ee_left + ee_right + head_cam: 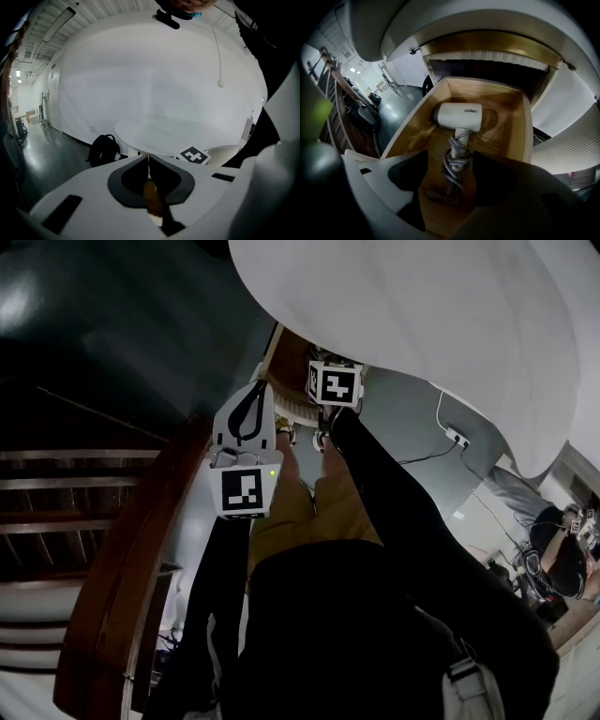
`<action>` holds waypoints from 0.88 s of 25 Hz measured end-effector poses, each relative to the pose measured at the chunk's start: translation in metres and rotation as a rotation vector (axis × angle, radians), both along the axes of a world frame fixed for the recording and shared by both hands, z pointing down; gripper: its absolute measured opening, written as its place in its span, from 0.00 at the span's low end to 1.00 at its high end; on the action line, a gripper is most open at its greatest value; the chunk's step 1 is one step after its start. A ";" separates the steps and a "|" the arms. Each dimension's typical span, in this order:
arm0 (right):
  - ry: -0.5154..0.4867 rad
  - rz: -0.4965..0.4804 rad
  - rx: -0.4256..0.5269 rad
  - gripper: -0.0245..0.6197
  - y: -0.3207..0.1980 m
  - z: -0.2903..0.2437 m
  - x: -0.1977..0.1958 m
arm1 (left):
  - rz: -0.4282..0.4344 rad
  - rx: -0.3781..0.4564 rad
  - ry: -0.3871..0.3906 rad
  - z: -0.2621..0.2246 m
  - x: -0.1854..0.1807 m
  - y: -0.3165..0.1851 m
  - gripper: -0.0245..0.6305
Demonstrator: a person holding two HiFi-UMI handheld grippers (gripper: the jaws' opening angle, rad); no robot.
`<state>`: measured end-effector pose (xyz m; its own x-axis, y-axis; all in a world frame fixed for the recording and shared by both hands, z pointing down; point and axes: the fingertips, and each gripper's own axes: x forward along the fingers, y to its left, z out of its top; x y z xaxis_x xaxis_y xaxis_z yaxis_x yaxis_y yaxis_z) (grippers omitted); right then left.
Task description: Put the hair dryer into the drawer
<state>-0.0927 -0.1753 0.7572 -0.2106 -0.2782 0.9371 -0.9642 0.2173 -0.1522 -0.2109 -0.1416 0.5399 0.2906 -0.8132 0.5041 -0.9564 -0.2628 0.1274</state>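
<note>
Open wooden drawer (513,126), pale plank bottom. White hair dryer (457,117) lies flat on the bottom, roughly centred, clear of both side walls. Grey cord (457,166) wound round its handle. Grey floor (51,154): black backpack (104,149) sits on it.

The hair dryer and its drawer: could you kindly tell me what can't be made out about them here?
Hair dryer: missing from the head view, where the white tabletop overhangs it.
Plug end of the cord: right gripper view, dark and blurred near the open right gripper.
Drawer front: hidden below that gripper's body.
Left gripper view: the shut left gripper faces away and shows neither.
</note>
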 end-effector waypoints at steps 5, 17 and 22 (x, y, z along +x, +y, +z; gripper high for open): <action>-0.032 -0.013 0.000 0.52 0.007 -0.008 0.002 | 0.002 0.015 -0.004 -0.007 0.002 -0.003 0.07; -0.100 -0.098 0.035 0.52 0.039 -0.052 0.008 | -0.016 0.063 -0.029 -0.040 0.001 -0.013 0.07; -0.150 -0.095 0.101 0.52 0.044 -0.088 0.014 | -0.020 0.091 -0.029 -0.064 0.012 -0.011 0.07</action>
